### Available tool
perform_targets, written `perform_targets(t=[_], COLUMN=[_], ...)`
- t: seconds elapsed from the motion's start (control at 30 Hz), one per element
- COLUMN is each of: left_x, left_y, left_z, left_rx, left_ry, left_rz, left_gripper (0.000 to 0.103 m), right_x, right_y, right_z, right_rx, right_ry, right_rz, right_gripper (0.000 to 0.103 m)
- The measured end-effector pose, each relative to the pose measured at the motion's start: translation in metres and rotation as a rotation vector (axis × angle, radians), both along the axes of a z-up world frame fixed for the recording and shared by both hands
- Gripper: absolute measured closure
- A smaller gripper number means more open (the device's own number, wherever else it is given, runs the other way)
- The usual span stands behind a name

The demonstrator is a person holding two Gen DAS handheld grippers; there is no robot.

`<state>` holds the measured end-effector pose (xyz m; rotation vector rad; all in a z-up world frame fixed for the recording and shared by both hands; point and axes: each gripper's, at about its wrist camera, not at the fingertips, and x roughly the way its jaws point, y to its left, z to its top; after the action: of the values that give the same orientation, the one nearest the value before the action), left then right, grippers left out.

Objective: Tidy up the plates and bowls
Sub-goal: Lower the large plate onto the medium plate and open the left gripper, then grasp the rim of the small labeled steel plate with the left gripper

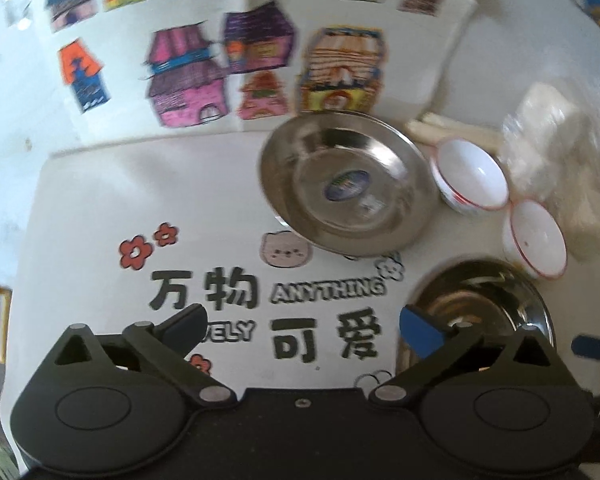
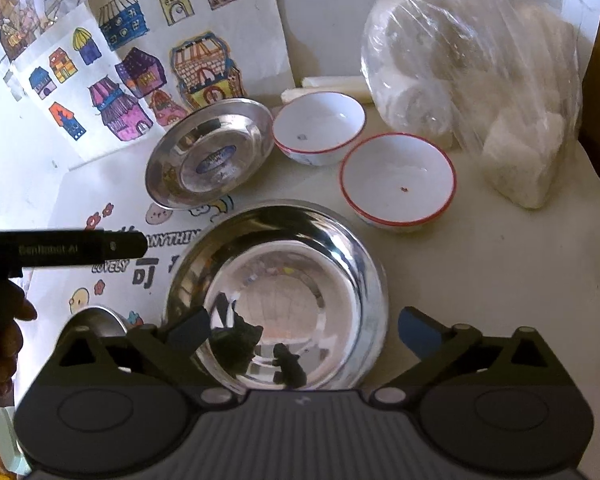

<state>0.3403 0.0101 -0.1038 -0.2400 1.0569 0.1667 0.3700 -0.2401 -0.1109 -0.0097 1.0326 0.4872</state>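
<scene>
Steel bowl point(image 2: 276, 300) on table point(image 2: 480, 280), below right gripper point(image 2: 304, 330), fingers wide apart, empty. Steel plate point(image 2: 210, 154) beyond, two white bowls point(image 2: 319, 128) point(image 2: 398, 178) beside it. Left gripper point(image 1: 302, 324) fingers apart, holding nothing.

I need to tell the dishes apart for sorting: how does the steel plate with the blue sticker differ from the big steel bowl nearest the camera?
The steel plate is shallow, tilted, with a blue sticker at its centre; the big steel bowl is deeper, sits level, and shows no sticker. The plate lies farther back beside a white bowl. Both are shiny, empty metal.
</scene>
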Motion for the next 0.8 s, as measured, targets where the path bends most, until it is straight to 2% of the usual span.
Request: perform_targets(t=[0.13,0.23,0.43,0.63,0.8], left_x=[0.003,0.008,0.027,0.062,0.091], left_y=[0.027,0.04,0.061,0.072,0.072], left_z=[-0.004,-0.007,-0.008,-0.015,-0.023], left_rx=[-0.102,-0.133,-0.111,-0.083,-0.056], left_ry=[0.007,-0.001,-0.056,-0.068,-0.063], left_rz=[0.053,0.037,-0.015,-0.073,-0.142], left_gripper=[0.001,0.001,0.001,0.001,0.001], right_x=[-0.003,-0.004,0.008,0.033,0.057], right_y=[0.011,0.019,0.038,0.062,0.079], right_z=[0.004,0.008,0.012,0.009,0.002], right_rx=[0.017,0.041,0.086,0.089,0.089], right_ry=[-0.026,-0.052,-0.087,-0.115,-0.106], right_rz=[0.0,-0.002,-0.007,-0.003,-0.036], right_gripper=[0.0,0.0,0.0,0.0,0.0])
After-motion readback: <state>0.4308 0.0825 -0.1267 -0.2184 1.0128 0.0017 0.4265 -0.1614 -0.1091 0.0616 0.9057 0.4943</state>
